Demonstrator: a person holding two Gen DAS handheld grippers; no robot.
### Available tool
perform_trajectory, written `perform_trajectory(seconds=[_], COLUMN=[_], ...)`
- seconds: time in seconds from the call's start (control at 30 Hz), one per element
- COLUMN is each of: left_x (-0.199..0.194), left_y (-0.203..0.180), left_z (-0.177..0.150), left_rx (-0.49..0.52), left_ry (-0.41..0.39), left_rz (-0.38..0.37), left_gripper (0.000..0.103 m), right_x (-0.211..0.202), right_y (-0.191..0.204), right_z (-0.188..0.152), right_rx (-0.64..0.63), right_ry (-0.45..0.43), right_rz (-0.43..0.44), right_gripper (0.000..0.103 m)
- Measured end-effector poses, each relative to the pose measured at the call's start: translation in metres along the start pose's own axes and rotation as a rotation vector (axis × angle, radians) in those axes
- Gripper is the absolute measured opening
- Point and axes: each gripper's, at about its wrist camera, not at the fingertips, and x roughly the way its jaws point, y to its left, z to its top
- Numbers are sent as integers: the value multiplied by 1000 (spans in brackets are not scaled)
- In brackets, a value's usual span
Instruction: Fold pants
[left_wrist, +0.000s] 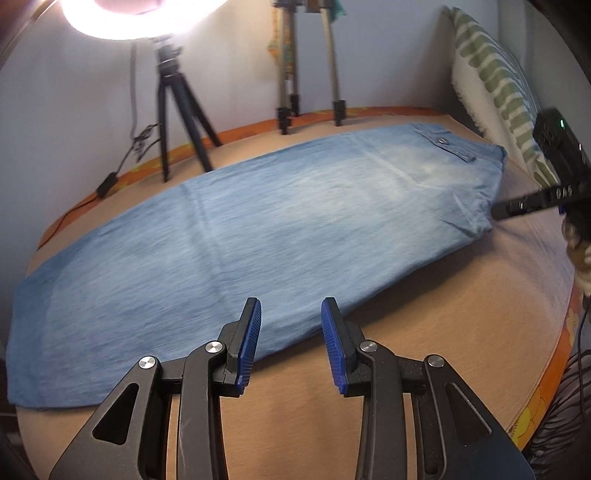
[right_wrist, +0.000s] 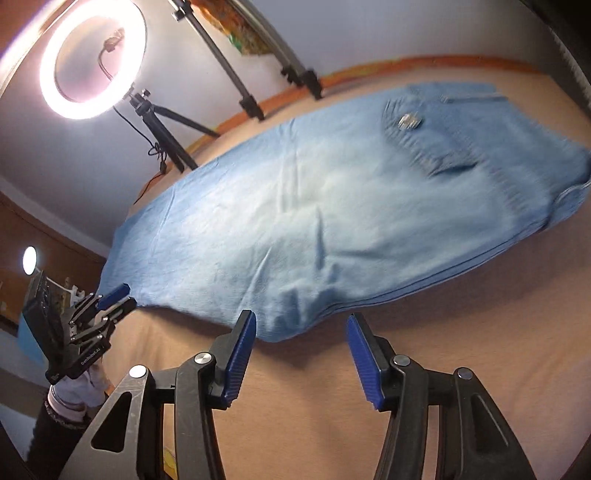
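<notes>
Pants (left_wrist: 236, 236) (pale denim) lie folded lengthwise across centre frame. We hold left gripper (left_wrist: 291, 334) and right gripper (right_wrist: 301, 352) at lower frame, jaws apart, gripping nothing.

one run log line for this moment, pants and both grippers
pants: folded lengthwise, flat on bed | left gripper: open, empty, at near edge | right gripper: open, empty, at near edge | next: likely cross fold

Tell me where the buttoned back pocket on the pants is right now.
In the left wrist view the buttoned pocket sits upper right, at the waist end of the pants, near the striped pillow and beyond the tripod legs.
</notes>
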Motion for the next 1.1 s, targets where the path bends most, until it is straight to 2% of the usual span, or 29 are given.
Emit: perform_trajectory(seconds=[0.13, 0.2, 0.27, 0.3, 0.37, 0.43, 0.5, 0.57, 0.67, 0.77, 0.83, 0.93, 0.97, 1.0, 1.1], left_x=[0, 2, 3, 5, 8, 11, 12, 10, 9, 8, 7, 8, 8, 7, 8], left_y=[19, 24, 28, 30, 33, 34, 35, 33, 22, 5, -7, -26, -31, -34, -45], left_z=[-5, -6, -8, -9, -10, -11, -11, -10, -8, -9, -9, -7, -5, -2, 12], left_rx=[-43, -48, -49, -51, -48, -37, -39, -41, -14, 27, 46, 100, 107, 107, 99], left_ry=[0, 5, 9, 12, 18, 25, 23, 12, 6, 4, 6, 12, 8, 2, -17], left_rz=[8, 19, 28, 34, 47, 63, 59, 49, 32, 2, -37, -65, -76, -88, -128], left_gripper=[32, 32, 32, 32, 32, 32, 32, 32, 32, 32, 32, 32, 32, 32, 32], right_x=[21, 24, 29, 31, 30, 17, -2, -17, -12, 4, 9, 12, 11, 7, -19], right_y=[7, 13, 16, 16, 18, 22, 28, 37, 44, 37, 34, 31, 30, 30, 19], right_z=[-8, -9, -7, -6, -4, 1, 11, 18, 18, 12, 10, 9, 8, 6, 3], right_rx=[8, -15, -2, 4, 22, 65, 64, 18, -40, -8, -15, -24, -34, -45, -43], right_ry=[22, 1, 7, 16, 35, 44, 12, -19, 7, 49, 45, 65, 89, 101, 33], right_rz=[20, 14, 50, 61, 107, 192, 219, 181, 112, 94, 83, 111, 111, 128, 115], right_gripper=[54, 53, 30, 24, 0, 0, 0, 0, 0, 0, 0, 8, 20, 26, 33])
